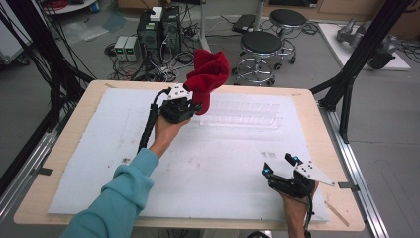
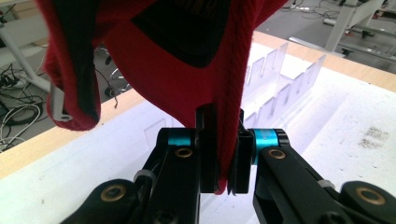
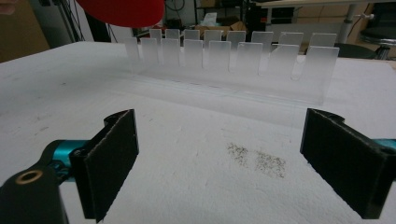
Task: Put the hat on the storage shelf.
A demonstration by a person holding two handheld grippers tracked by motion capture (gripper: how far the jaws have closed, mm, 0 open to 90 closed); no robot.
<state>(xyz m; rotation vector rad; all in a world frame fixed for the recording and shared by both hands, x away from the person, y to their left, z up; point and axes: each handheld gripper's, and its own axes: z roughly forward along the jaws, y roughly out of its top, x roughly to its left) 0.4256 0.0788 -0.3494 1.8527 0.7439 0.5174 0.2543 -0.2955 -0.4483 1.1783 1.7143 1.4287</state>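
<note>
Right gripper [image 1: 281, 165]: near table edge, jaws wide, idle on white mat [image 1: 223, 163]. Left gripper [image 1: 190, 105]: clamped on red cloth [image 1: 209, 74], lifted beside clear slotted rack [image 1: 242, 116]. Pickup done; placing on rack apparently pending.

We note a red cloth [image 1: 210, 74] of soft, matt ribbed knit. The rack [image 3: 233, 58] is clear, frosted plastic with smooth tabs. The worktop [image 1: 64, 163] is pale wood under a white, rough, matt foam sheet [image 1: 218, 163]. Jaws carry matt black pads.
</note>
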